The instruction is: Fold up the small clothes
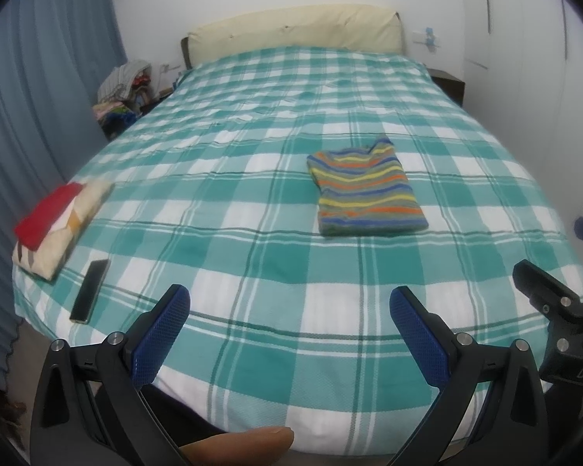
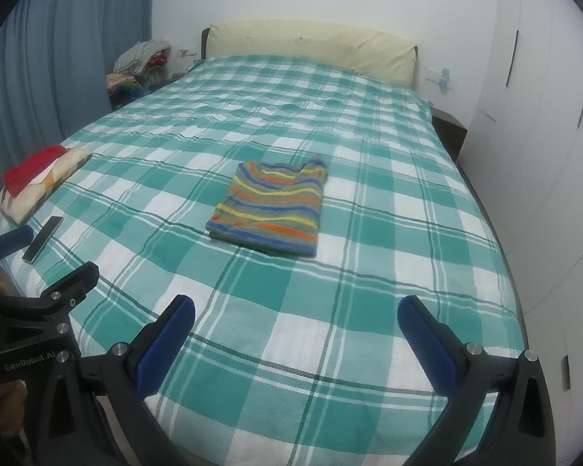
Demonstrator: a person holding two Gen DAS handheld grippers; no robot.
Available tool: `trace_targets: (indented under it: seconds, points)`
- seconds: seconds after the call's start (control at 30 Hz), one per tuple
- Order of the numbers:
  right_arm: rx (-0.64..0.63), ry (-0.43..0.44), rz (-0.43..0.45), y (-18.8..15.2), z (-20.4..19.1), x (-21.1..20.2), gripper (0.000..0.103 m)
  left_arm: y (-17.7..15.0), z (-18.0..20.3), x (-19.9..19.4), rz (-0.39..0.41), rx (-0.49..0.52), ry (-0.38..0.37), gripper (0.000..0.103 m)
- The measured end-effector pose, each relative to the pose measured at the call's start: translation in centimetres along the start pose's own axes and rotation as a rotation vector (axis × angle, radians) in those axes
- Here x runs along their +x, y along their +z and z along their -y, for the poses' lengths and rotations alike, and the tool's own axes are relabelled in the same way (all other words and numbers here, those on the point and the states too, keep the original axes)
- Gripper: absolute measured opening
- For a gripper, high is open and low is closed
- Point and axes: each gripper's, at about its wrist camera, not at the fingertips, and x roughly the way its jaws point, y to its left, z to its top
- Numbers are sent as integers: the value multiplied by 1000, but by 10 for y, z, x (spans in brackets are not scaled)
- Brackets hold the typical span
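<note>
A small striped garment [image 1: 367,190] lies folded into a flat rectangle on the green-and-white checked bed [image 1: 252,209]; it also shows in the right wrist view [image 2: 270,207]. My left gripper [image 1: 289,312] is open and empty, held above the bed's near edge, well short of the garment. My right gripper [image 2: 297,324] is open and empty too, above the near edge. Each gripper's body shows at the side of the other's view.
A folded stack, red cloth [image 1: 46,213] on a cream patterned one [image 1: 64,239], lies at the bed's left edge with a black phone [image 1: 89,291] beside it. A clothes pile [image 1: 124,89] sits by the blue curtain [image 1: 39,97]. White wardrobe [image 2: 544,136] stands to the right.
</note>
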Motion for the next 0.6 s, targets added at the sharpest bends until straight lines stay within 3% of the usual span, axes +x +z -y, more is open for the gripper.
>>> trace_targets:
  seconds: [0.6]
  points:
    - [14,-12,-7,1,1,1,103,-1,-4,11,-59,-22,-40,103]
